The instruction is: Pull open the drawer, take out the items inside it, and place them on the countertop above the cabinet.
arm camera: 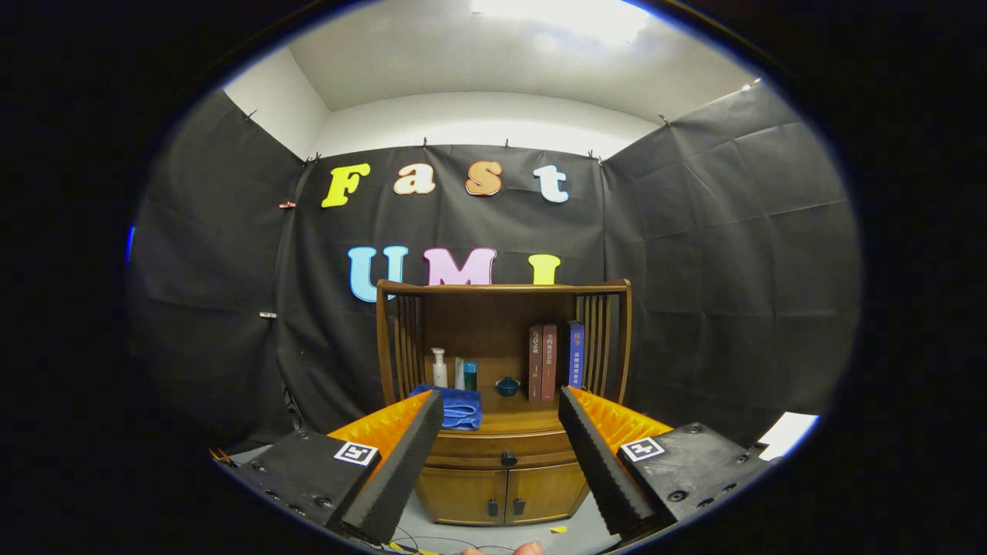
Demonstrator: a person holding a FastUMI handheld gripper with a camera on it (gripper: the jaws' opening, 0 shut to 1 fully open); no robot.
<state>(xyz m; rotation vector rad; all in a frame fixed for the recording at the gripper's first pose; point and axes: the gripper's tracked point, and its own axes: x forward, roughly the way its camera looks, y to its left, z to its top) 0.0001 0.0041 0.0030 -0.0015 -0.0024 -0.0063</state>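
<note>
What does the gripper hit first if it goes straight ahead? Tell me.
Probably the closed drawer front near its knob. The open gripper points at the cabinet, with nothing between the fingers before it. Depth is unclear; it could meet the countertop edge instead.

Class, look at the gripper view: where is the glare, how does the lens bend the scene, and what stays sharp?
Gripper view: the ceiling light blows out to white; the fisheye bows the wall's edges; the cabinet and its drawer knob read sharp between the open fingers, which loom large.
</note>
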